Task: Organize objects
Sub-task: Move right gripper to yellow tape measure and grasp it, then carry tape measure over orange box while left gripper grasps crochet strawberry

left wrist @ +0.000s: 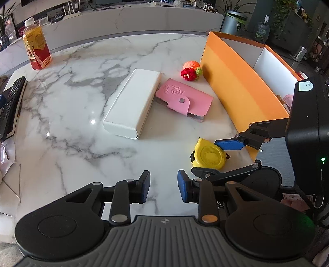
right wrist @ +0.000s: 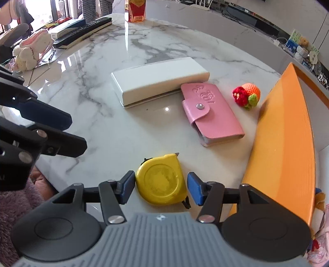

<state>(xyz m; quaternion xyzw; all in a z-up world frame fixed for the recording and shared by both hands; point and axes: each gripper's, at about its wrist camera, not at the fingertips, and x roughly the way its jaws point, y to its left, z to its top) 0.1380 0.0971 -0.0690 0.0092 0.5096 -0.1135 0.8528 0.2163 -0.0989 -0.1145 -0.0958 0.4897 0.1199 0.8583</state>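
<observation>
Left wrist view: left gripper [left wrist: 163,185] hung partly open over bare marble table [left wrist: 72,123], holding nothing.
Flat yellow round tape measure [right wrist: 161,180]: lay between right gripper [right wrist: 161,188] pads, jaws open.
Tip: squeeze evenly, then lift to tall orange cardboard box [right wrist: 287,133].

A home living room: a marble table [left wrist: 72,98] with a remote [right wrist: 82,30], a drink bottle [left wrist: 37,49], and plants [left wrist: 236,14] far behind.

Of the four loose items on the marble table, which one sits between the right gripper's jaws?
The yellow tape measure, lying flat between the right gripper's open jaws. The white box, pink card holder and crocheted toy lie farther off.
</observation>
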